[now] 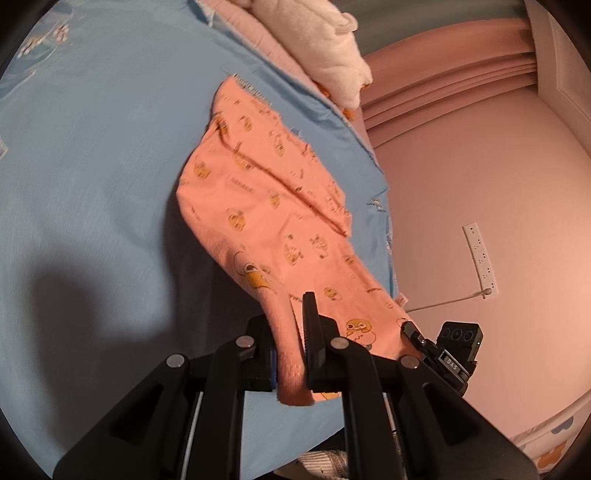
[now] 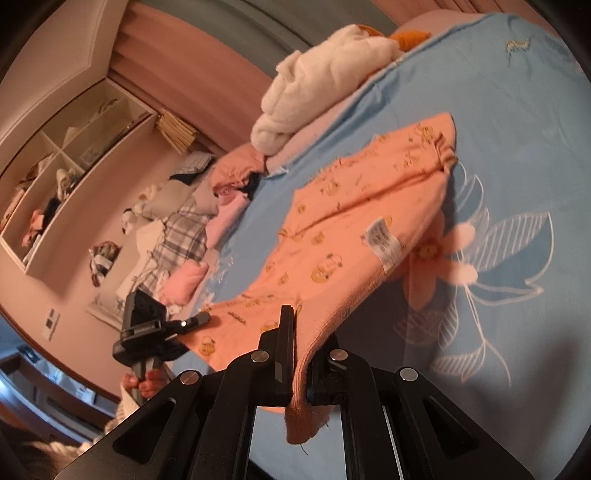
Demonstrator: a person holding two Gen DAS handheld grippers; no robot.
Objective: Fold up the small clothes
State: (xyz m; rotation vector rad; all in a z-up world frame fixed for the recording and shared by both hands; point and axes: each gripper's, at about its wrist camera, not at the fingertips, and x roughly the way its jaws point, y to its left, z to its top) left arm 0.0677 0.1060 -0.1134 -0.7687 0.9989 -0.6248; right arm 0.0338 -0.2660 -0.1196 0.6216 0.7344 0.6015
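Note:
A small orange garment point(image 1: 266, 206) with yellow cartoon prints is held up over the blue bed sheet point(image 1: 92, 166). My left gripper point(image 1: 291, 332) is shut on one near corner of it. My right gripper point(image 2: 301, 350) is shut on another near corner of the garment point(image 2: 351, 236), whose white care label point(image 2: 384, 242) faces up. The far end of the garment rests on the sheet point(image 2: 517, 129). The right gripper point(image 1: 439, 350) shows in the left wrist view, and the left gripper point(image 2: 155, 328) in the right wrist view.
A white fluffy bundle point(image 2: 325, 81) lies on a pink blanket point(image 1: 258, 33) at the far edge of the bed. Pink folded clothes point(image 2: 188, 280) and a plaid cloth point(image 2: 177, 240) lie beyond the sheet. Wall shelves point(image 2: 66, 173) and a power strip point(image 1: 480, 258) are on the pink wall.

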